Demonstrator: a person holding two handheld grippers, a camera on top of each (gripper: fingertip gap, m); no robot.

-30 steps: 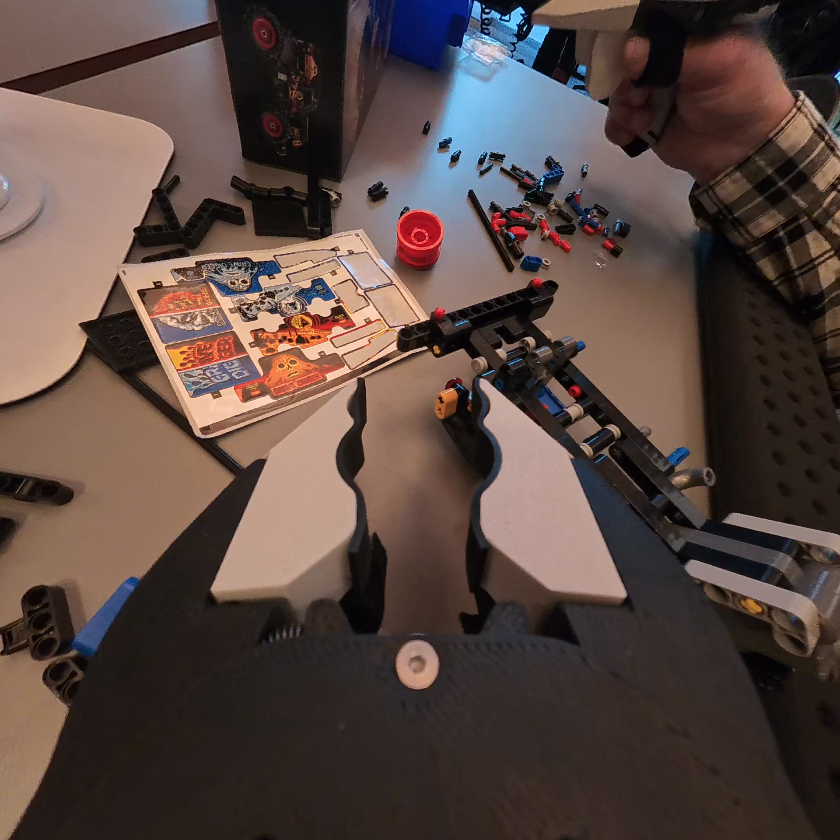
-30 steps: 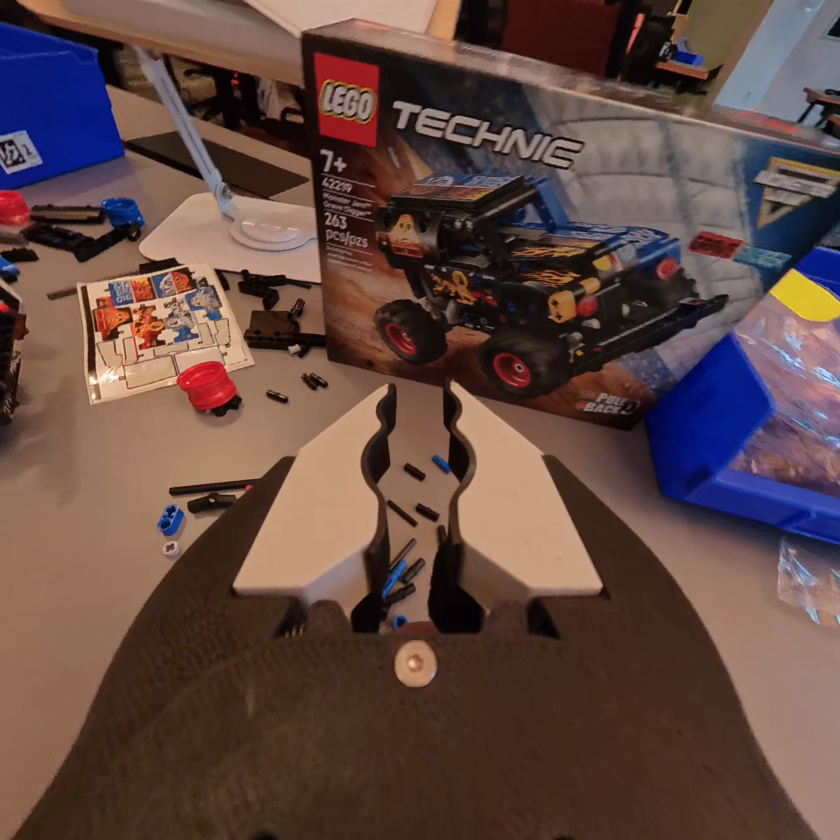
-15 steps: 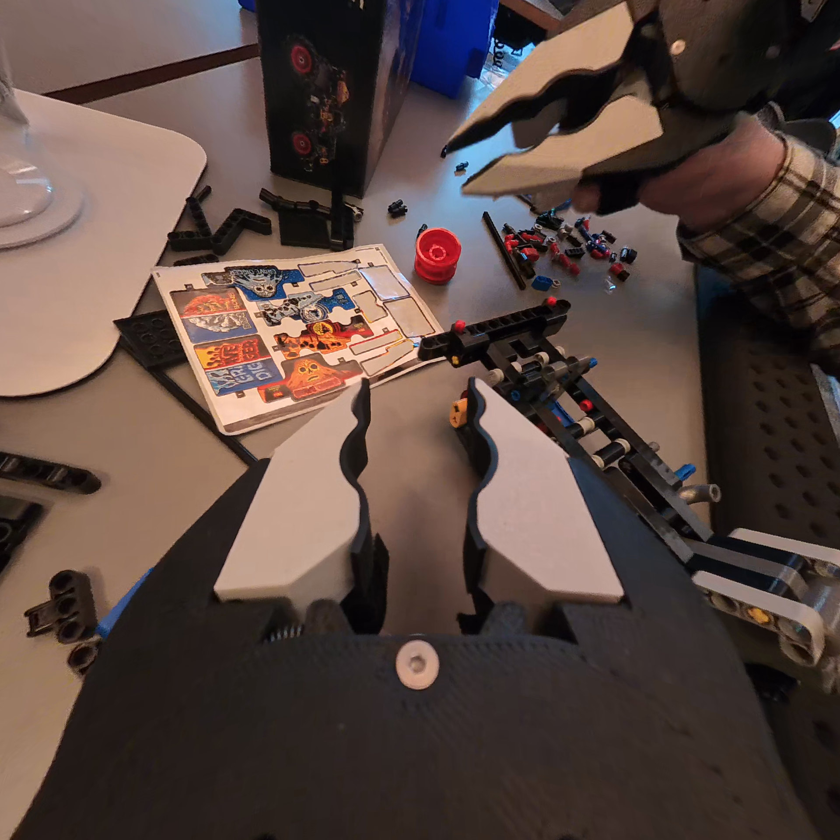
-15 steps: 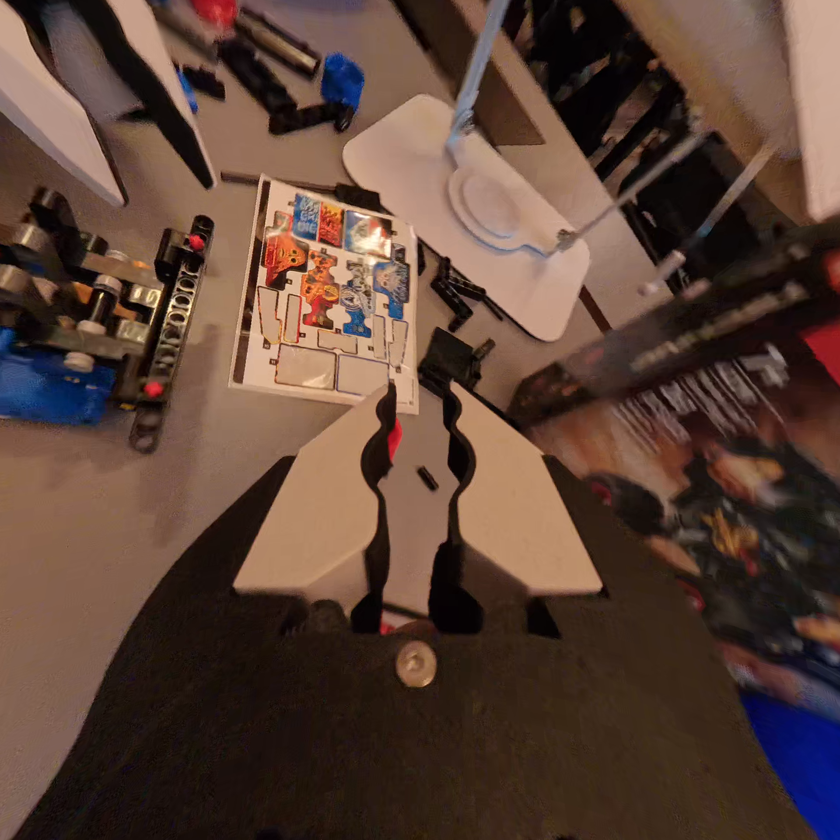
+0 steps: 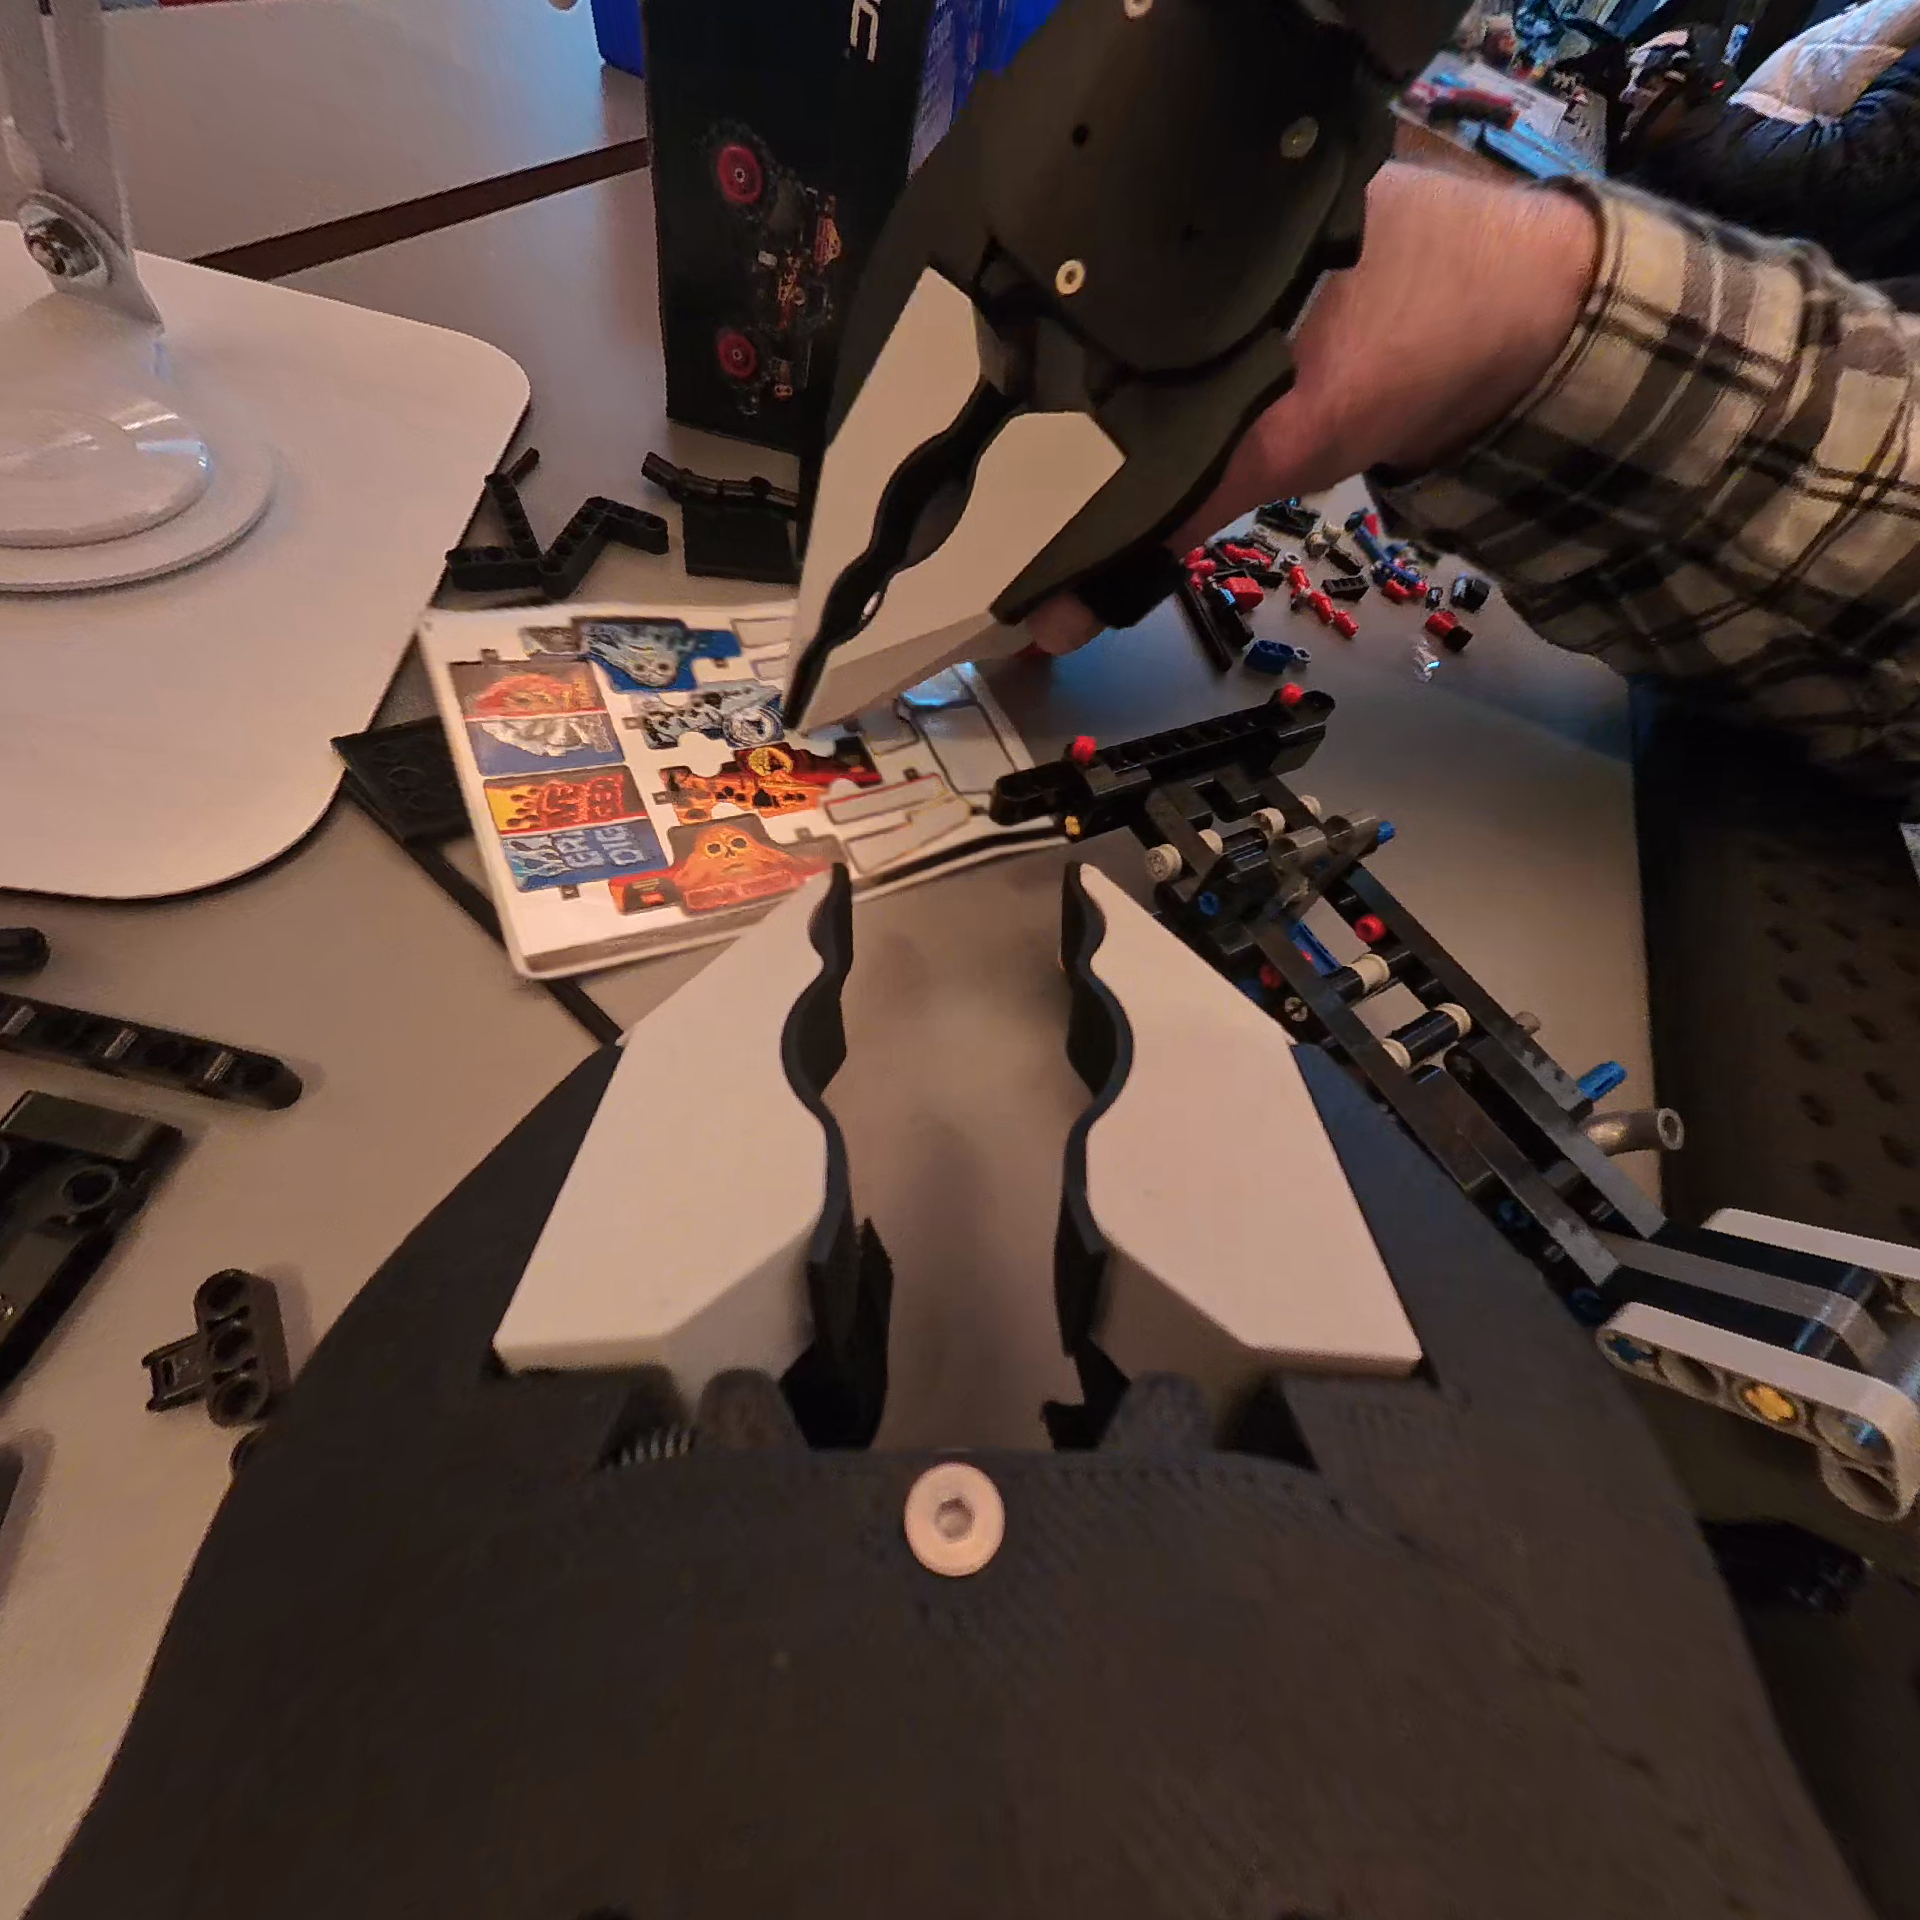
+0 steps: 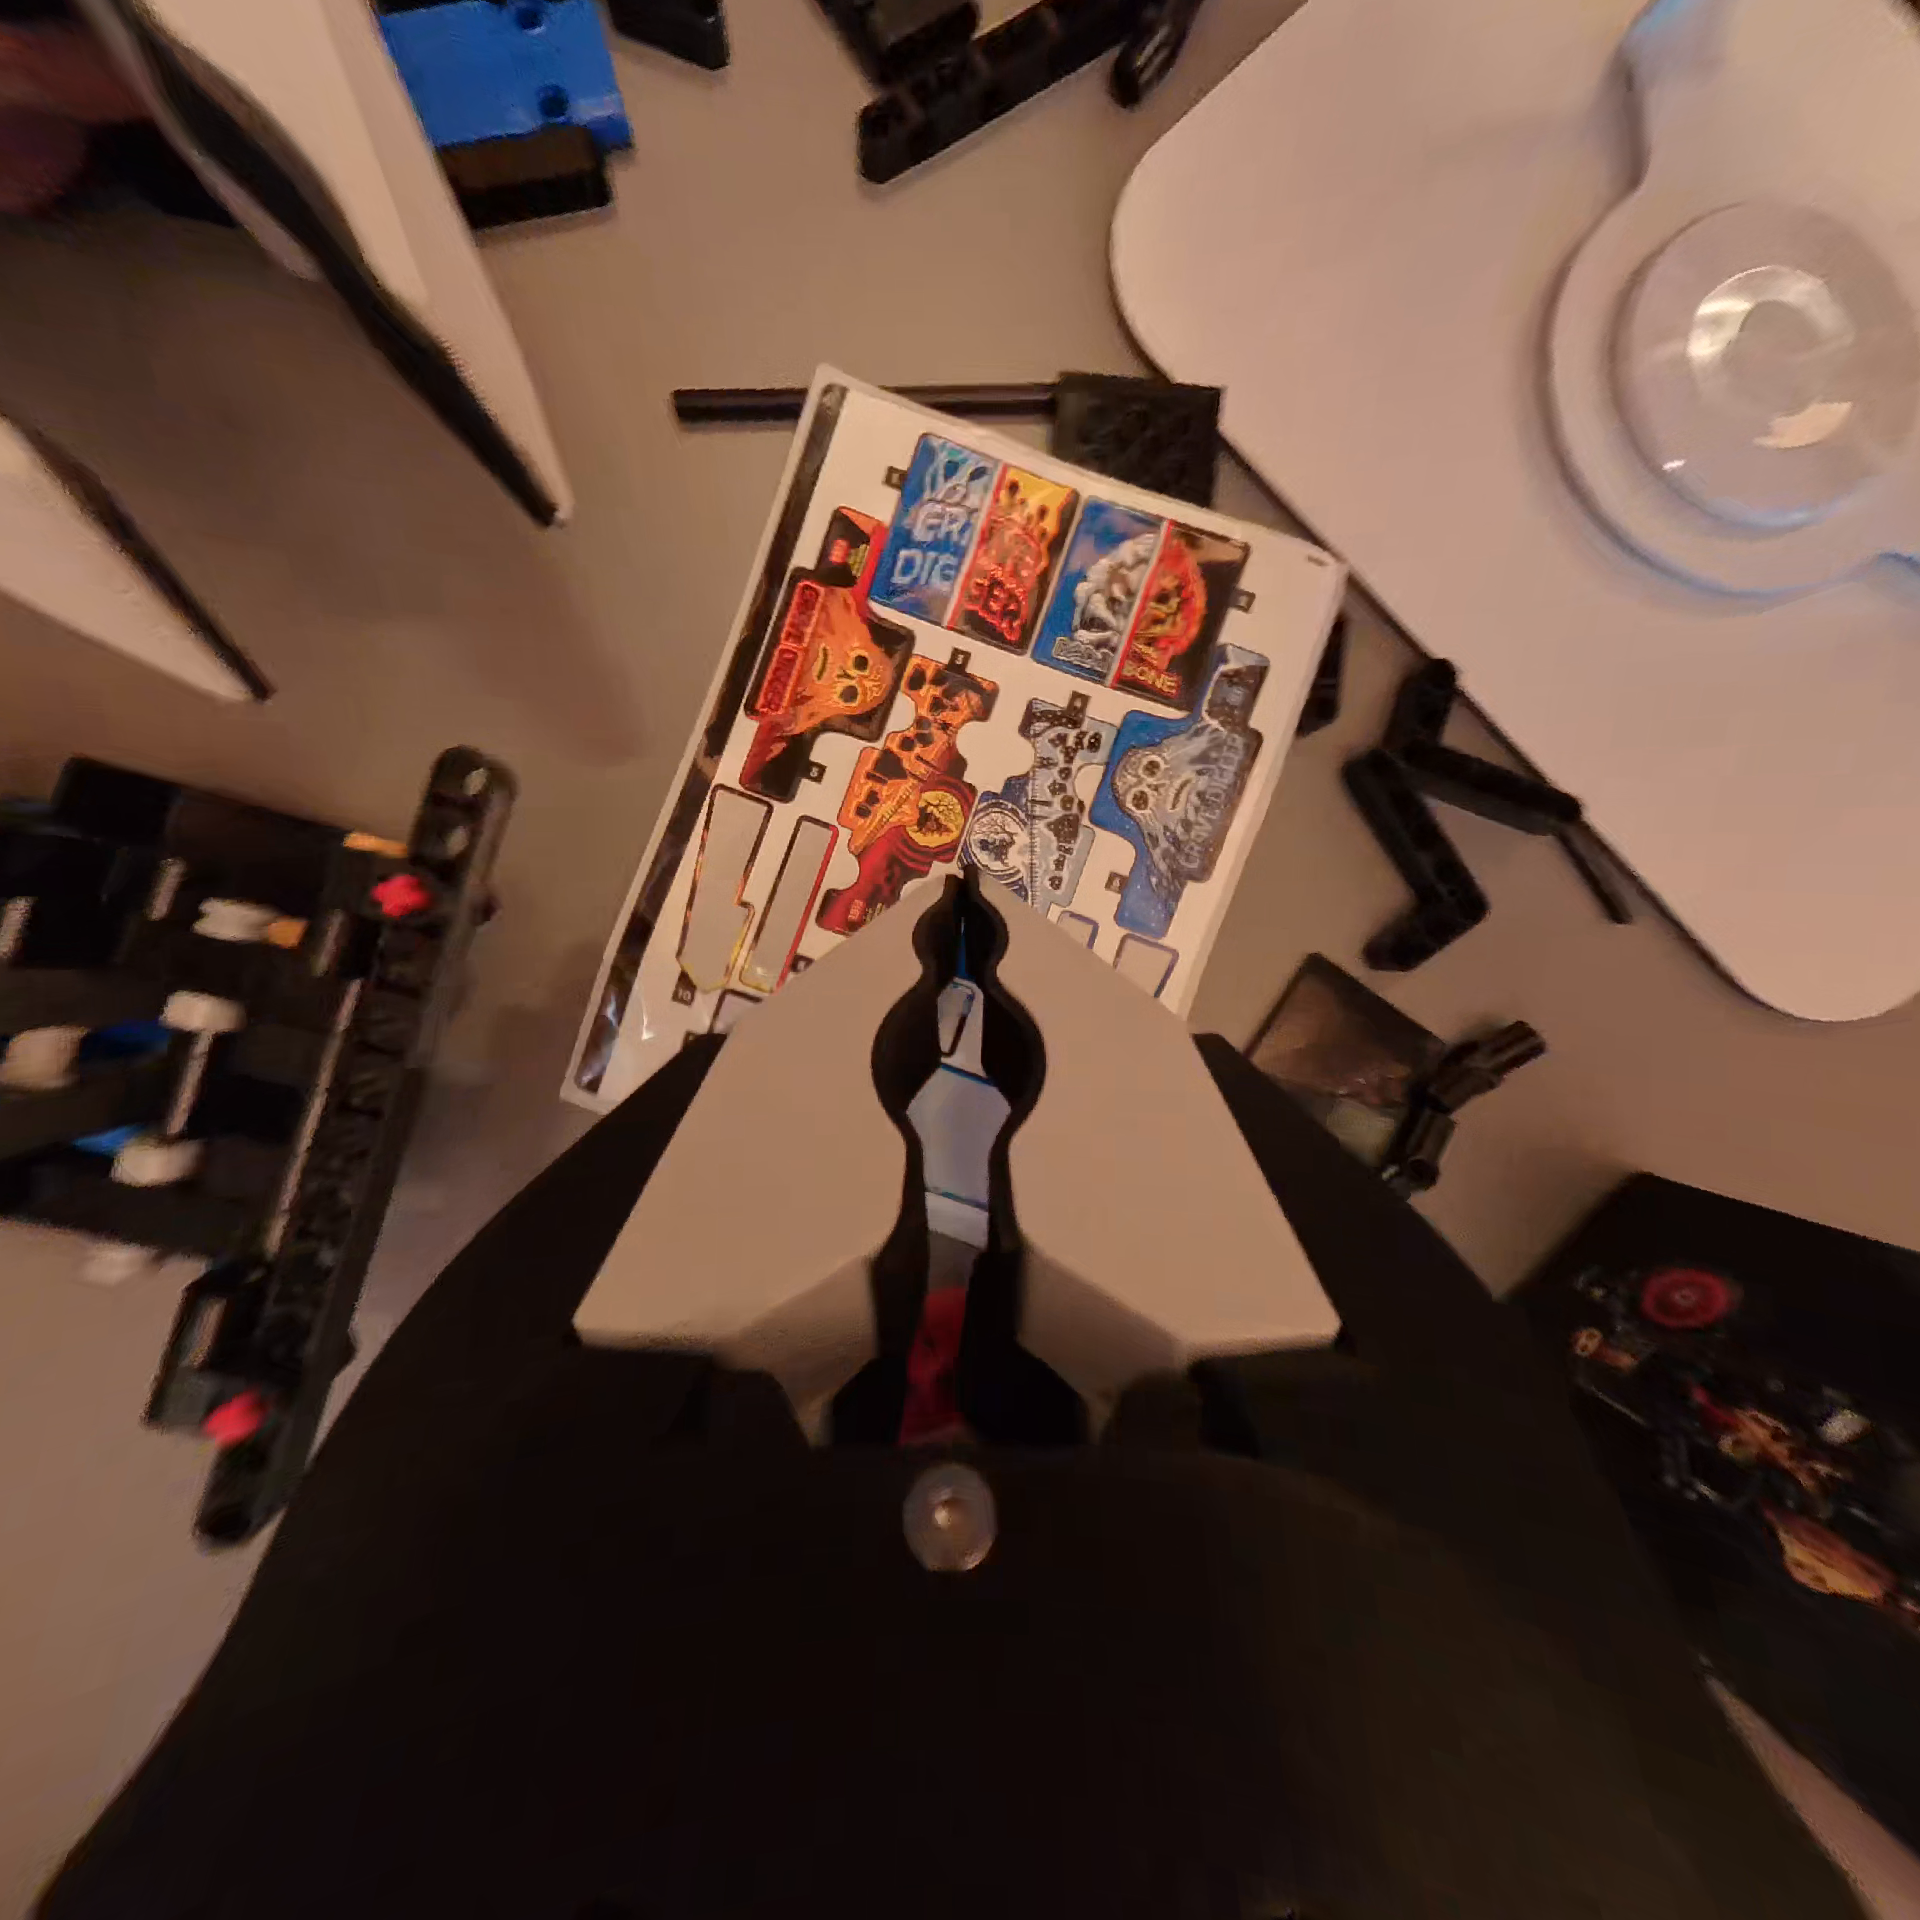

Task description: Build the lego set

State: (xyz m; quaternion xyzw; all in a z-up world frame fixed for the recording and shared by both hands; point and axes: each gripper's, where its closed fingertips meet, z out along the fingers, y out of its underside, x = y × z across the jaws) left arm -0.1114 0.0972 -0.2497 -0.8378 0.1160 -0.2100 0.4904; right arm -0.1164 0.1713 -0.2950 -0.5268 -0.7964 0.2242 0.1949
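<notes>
A sticker sheet (image 5: 623, 790) lies flat on the grey table, also in the right wrist view (image 6: 1039, 623). My right gripper (image 6: 961, 883) is shut, its tips touching the sheet near its middle; it shows from outside in the left wrist view (image 5: 805, 717). I cannot tell whether it pinches a sticker. The black Technic chassis (image 5: 1299, 904) lies right of the sheet, also in the right wrist view (image 6: 312, 987). My left gripper (image 5: 956, 894) is open and empty, low over bare table between sheet and chassis.
A white lamp base (image 5: 208, 623) sits at the left. The set's box (image 5: 769, 208) stands behind the sheet. Small loose pins (image 5: 1330, 582) lie at the back right, black beams (image 5: 551, 540) behind the sheet. A black perforated mat (image 5: 1787, 987) lies at the right. The gap from one gripper's tips to the other's is roughly 9 centimeters.
My right gripper swung over from the box side, came down onto the sticker sheet and shut. My left gripper drew back a little and stays open.
</notes>
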